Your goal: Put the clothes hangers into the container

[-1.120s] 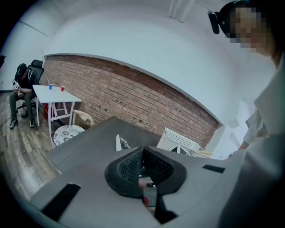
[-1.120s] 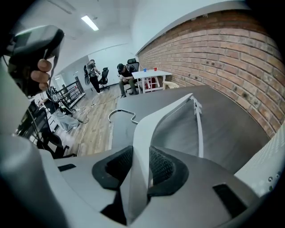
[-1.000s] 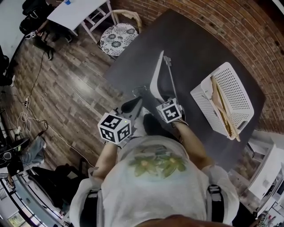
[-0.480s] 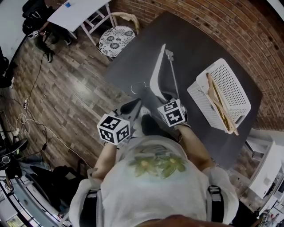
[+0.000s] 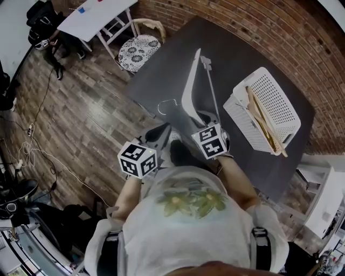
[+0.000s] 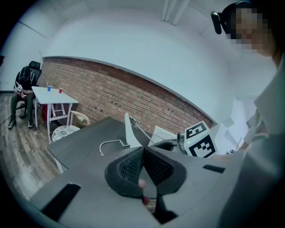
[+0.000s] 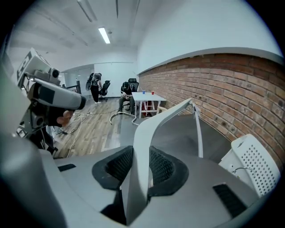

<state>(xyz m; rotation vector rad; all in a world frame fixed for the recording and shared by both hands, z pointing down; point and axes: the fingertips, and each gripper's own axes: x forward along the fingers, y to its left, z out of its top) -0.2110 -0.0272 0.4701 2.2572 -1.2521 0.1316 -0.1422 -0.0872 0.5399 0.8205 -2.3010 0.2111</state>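
Observation:
A white plastic hanger (image 5: 190, 89) with a metal hook (image 5: 167, 105) stands tilted above the dark table (image 5: 237, 59). My right gripper (image 5: 201, 119) is shut on its near end; in the right gripper view both pads clamp the hanger (image 7: 147, 129) at my right gripper (image 7: 141, 153). The white perforated container (image 5: 285, 108) sits at the table's right side with wooden hangers (image 5: 263, 121) in it. My left gripper (image 5: 160, 130) hovers left of the hanger, off the table's near corner. In the left gripper view its jaws (image 6: 143, 151) are shut on nothing.
A chair with a patterned cushion (image 5: 139, 48) and a white table (image 5: 91, 16) stand on the wooden floor beyond the table's left corner. A brick wall runs behind the table. A white shelf unit (image 5: 323, 188) is at the right.
My right gripper has risen with the white hanger, lifting it higher off the table. My left gripper has drifted slightly beside it.

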